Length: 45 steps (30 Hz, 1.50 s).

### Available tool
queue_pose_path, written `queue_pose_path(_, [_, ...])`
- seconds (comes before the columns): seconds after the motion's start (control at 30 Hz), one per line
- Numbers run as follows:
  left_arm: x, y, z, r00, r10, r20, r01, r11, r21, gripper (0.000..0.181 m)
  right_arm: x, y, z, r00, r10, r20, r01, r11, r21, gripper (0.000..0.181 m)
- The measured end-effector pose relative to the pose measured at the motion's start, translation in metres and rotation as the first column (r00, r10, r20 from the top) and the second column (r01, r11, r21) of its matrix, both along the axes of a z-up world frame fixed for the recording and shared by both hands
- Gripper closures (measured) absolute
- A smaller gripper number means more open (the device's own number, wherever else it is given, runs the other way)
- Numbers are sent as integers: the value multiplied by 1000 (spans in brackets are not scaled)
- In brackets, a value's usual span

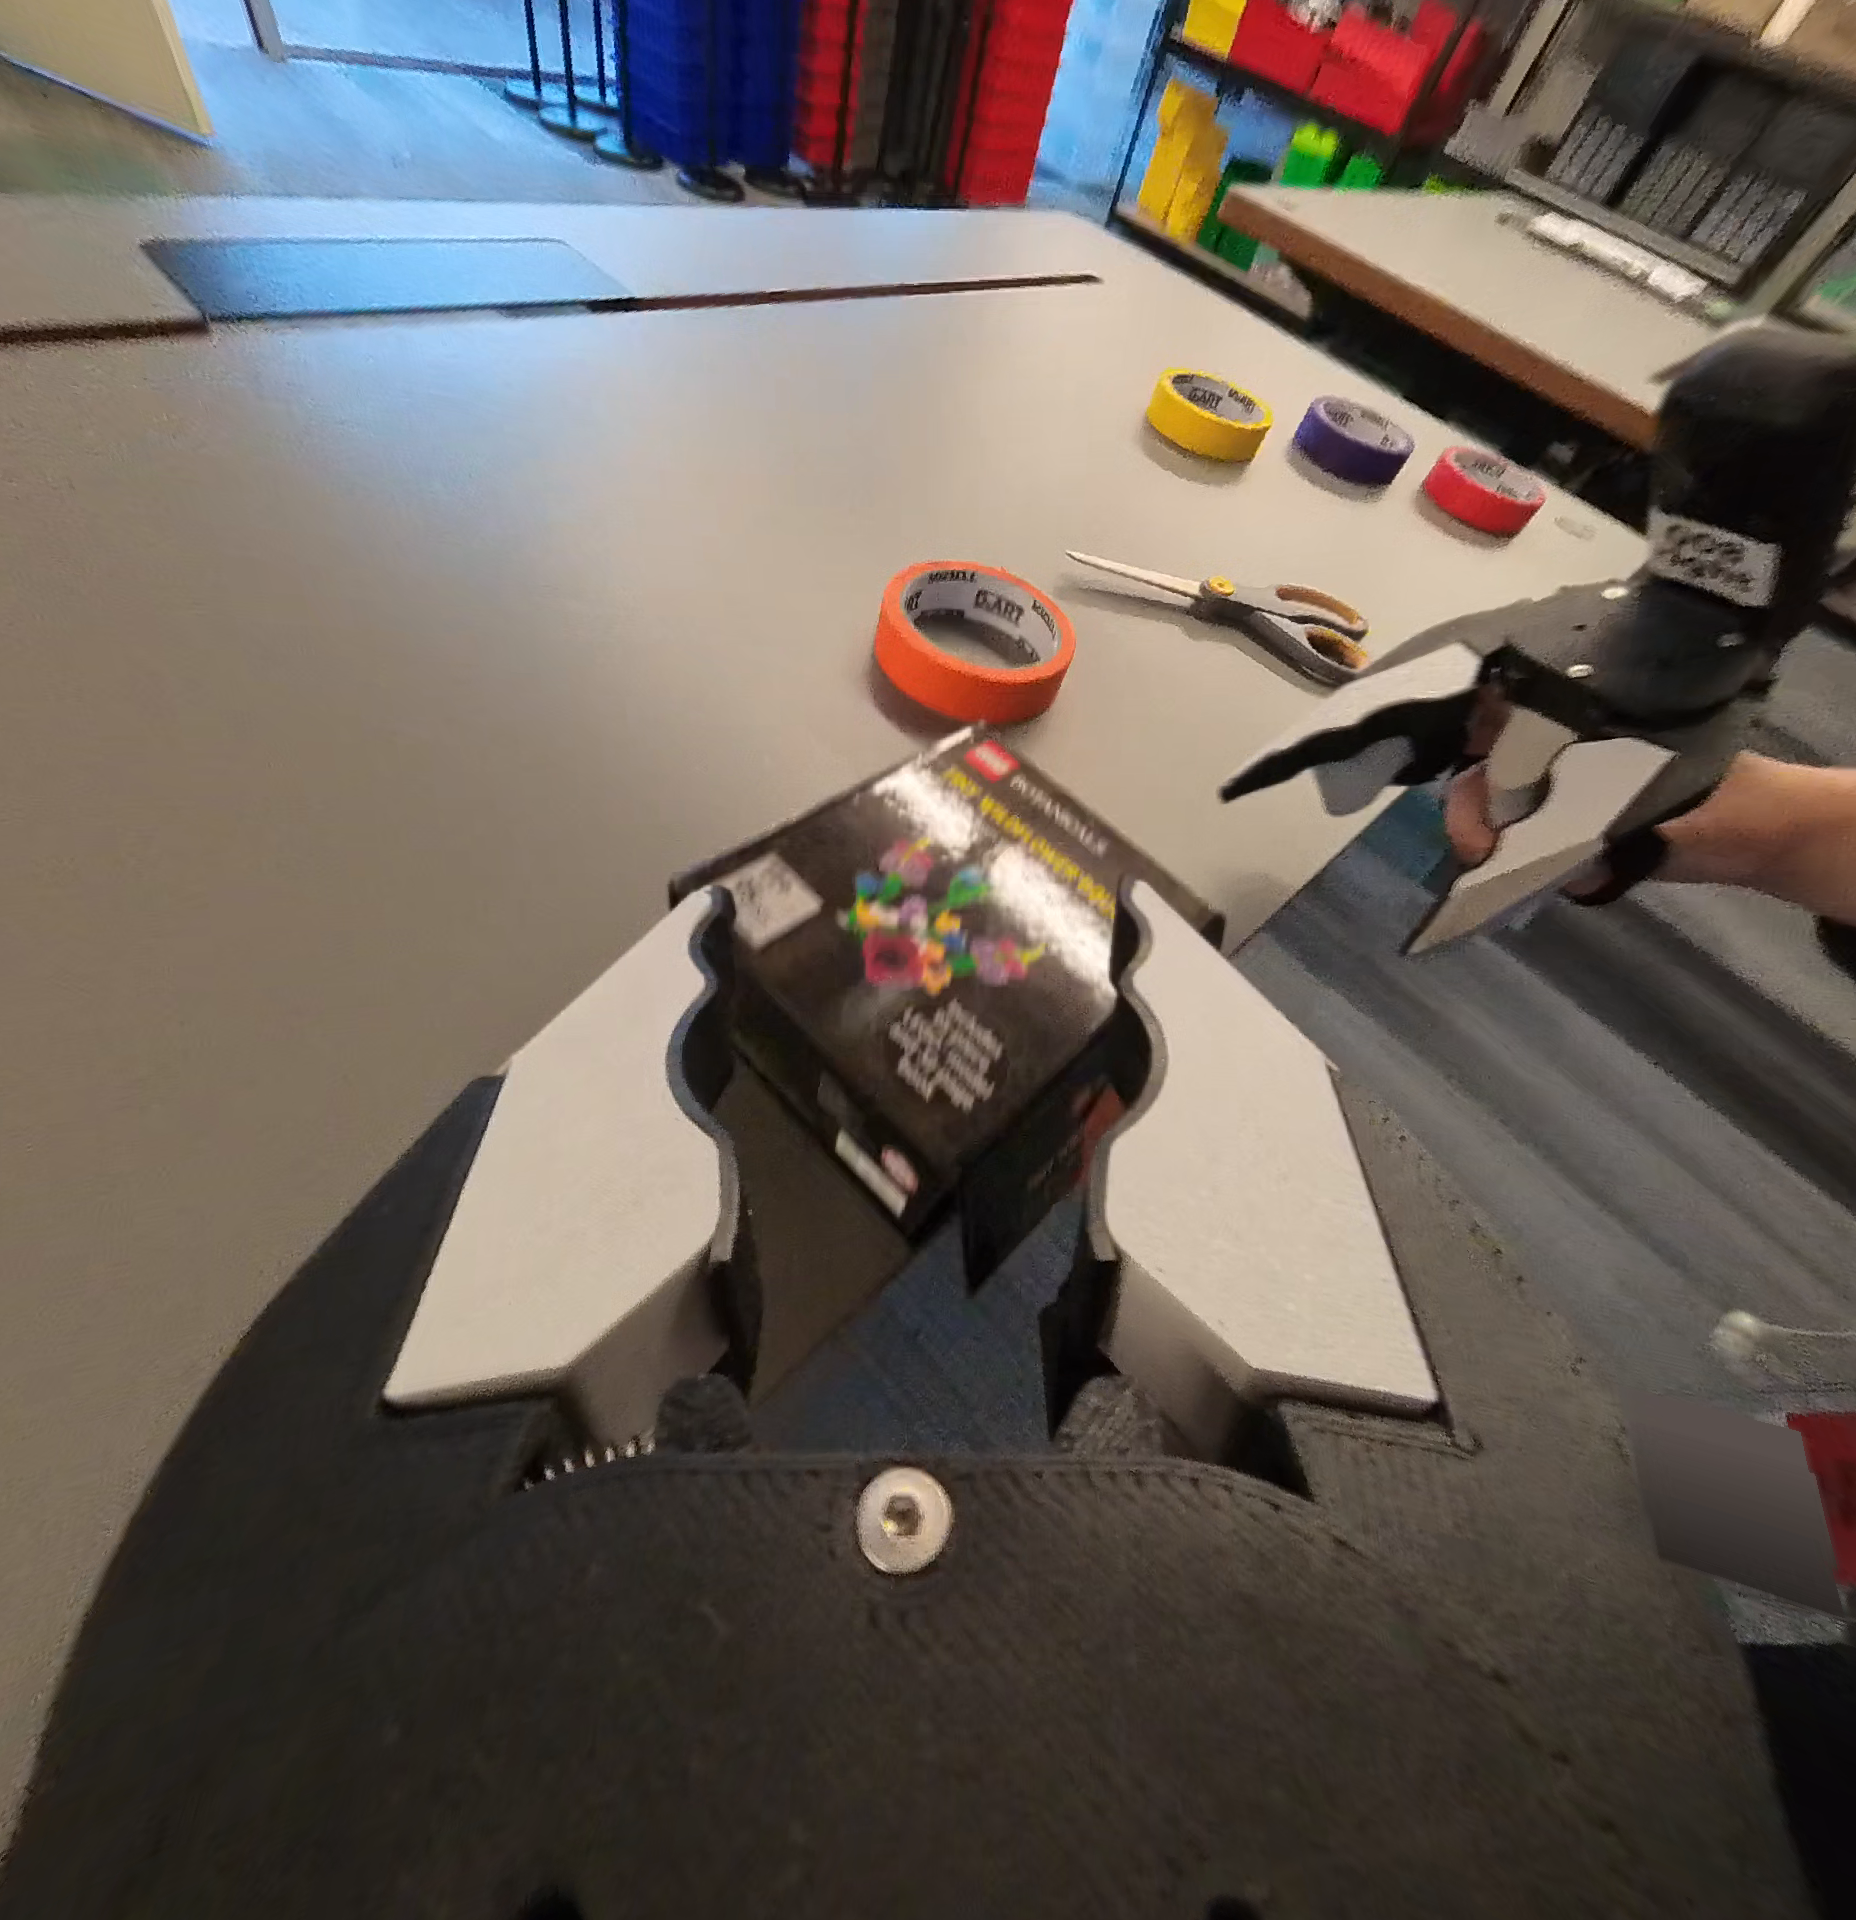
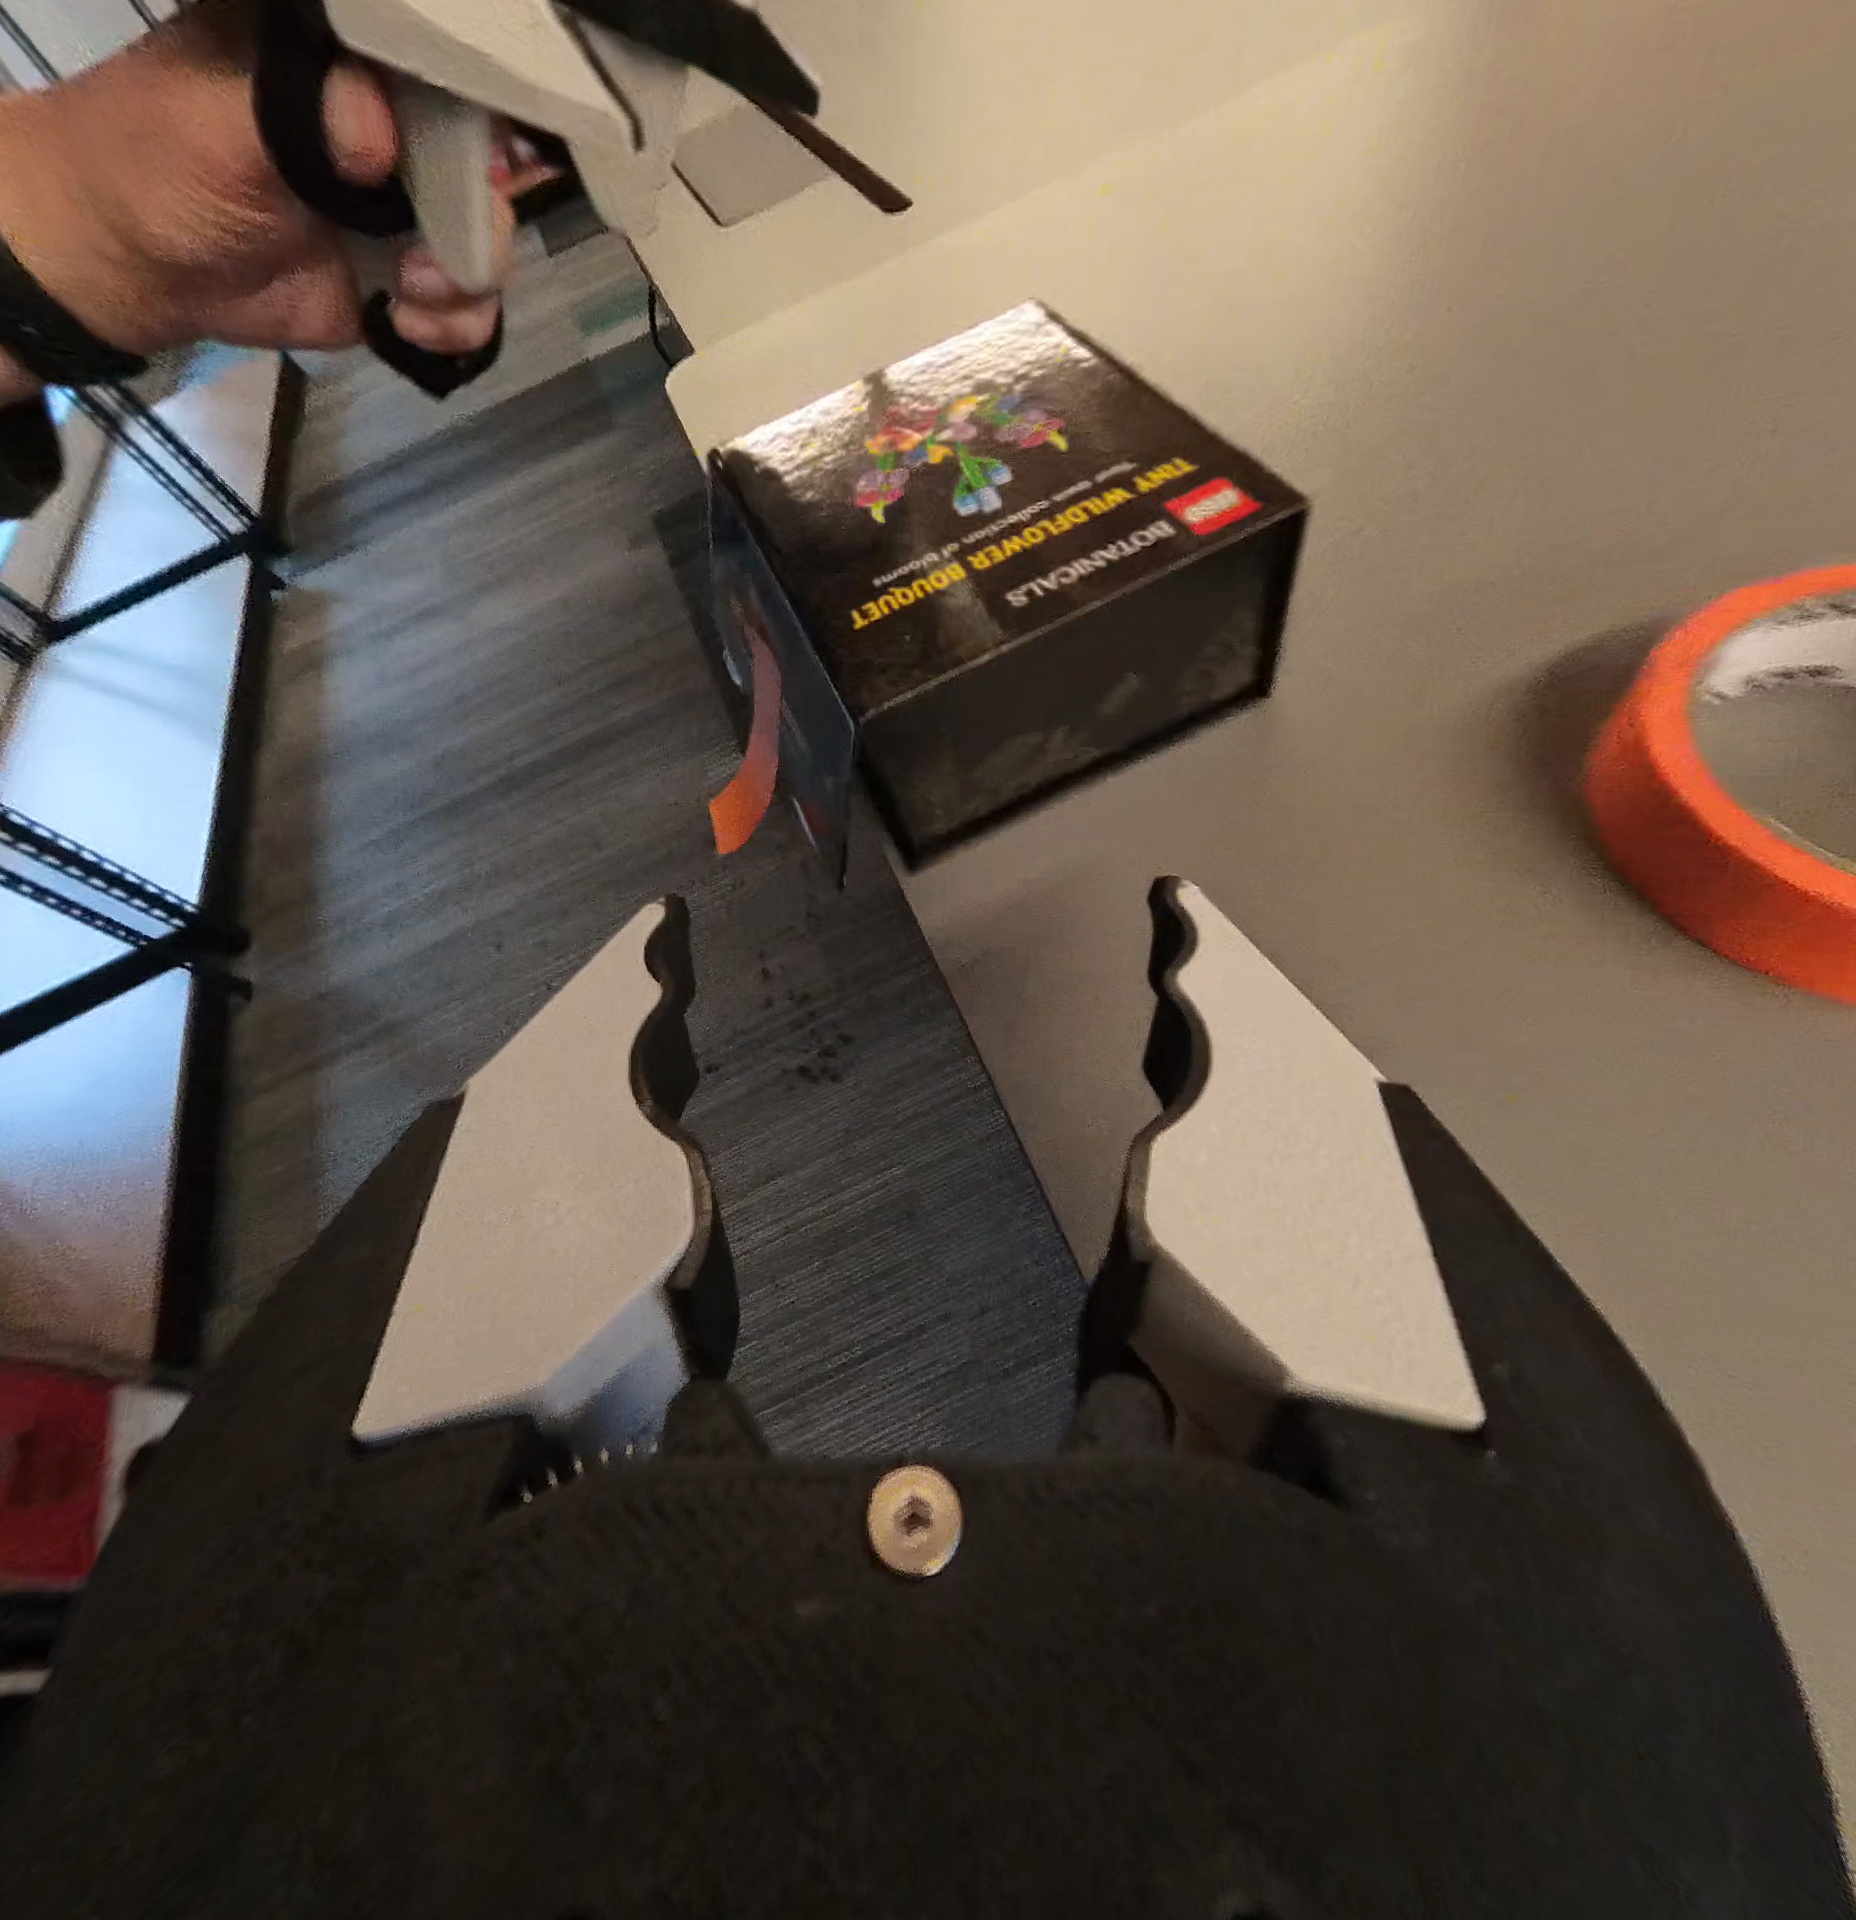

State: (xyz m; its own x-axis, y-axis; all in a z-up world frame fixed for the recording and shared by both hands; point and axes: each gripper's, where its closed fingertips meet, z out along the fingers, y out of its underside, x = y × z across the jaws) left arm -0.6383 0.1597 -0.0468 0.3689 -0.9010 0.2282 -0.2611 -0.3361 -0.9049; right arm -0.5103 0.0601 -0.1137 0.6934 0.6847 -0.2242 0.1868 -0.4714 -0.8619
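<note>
While the black box [image 1: 934,966] sits at the table's [image 1: 384,623] near corner, centre of the left wrist view, the left gripper [image 1: 919,899] hovers over it, fingers spread wide and framing it, not touching. The right gripper [image 2: 919,894] is also wide open and empty. The box lies just ahead, slightly right, its loose flap [image 2: 778,707] hanging off the edge. An orange tape roll [image 2: 1734,779] sits at the right edge.

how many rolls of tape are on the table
4. An orange roll lies beside the black box; yellow, purple and red rolls form a row beyond the scissors.
</note>
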Motion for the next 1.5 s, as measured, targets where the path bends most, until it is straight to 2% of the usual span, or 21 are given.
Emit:
queue_pose_path(0.07, [-13, -3, -18, 1000, -22, 22, 23, 999, -34, 106, -20, 15, -5, 1000, -7, -30, 7, 1000, -10, 89])
queue_pose_path(0.17, [-15, -9, -43, 993, -119, 7, 119, 990, -75, 106, -31, 30, -14, 996, -33, -79, 30, 999, -39, 95])
queue_pose_path(0.23, [-14, -19, -59, 981, -190, -23, 188, 979, -83, 115, -34, 35, -20, 993, -52, -104, 46, 997, -59, 104])
queue_pose_path(0.3, [-15, -26, -77, 974, -212, -85, 207, 976, -62, 116, -40, 37, -20, 987, -52, -149, 44, 997, -57, 118])
queue_pose_path(0.37, [-11, -31, -86, 971, -224, -85, 220, 974, -52, 121, -42, 40, -22, 985, -70, -161, 63, 997, -54, 118])
queue_pose_path(0.47, [-3, -30, -96, 969, -234, -74, 227, 970, -88, 132, -41, 43, -28, 991, -84, -104, 81, 996, -33, 123])
queue_pose_path(0.57, [0, -23, -97, 978, -199, -63, 195, 978, -73, 141, -41, 46, -30, 991, -109, -71, 108, 994, -12, 134])
queue_pose_path(0.67, [1, -22, -97, 984, -166, -59, 163, 985, -57, 142, -41, 47, -30, 982, -148, -118, 142, 988, -57, 136])
queue_pose_path(0.83, [2, -30, -86, 979, -176, -106, 157, 973, -167, 142, -39, 38, -19, 982, -164, -92, 145, 973, -182, 142])
queue_pose_path(1.0, [4, -34, -65, 972, -193, -130, 134, 920, -369, 143, -37, 33, 2, 975, -183, -125, 123, 917, -380, 142])
queue_pose_path(1.17, [6, -40, -58, 941, -261, -217, 128, 866, -484, 143, -34, 28, 8, 976, -179, -126, 80, 828, -555, 142])
queue_pose_path(1.33, [10, -36, -51, 884, -360, -299, 128, 801, -585, 144, -29, 36, 15, 970, -187, -154, 46, 768, -638, 143])
queue_pose_path(1.43, [14, -28, -48, 873, -376, -312, 120, 784, -609, 144, -25, 43, 18, 964, -204, -169, 39, 741, -670, 142])
queue_pose_path(1.5, [16, -21, -45, 881, -361, -305, 122, 797, -592, 145, -23, 48, 20, 959, -215, -185, 30, 727, -686, 143])
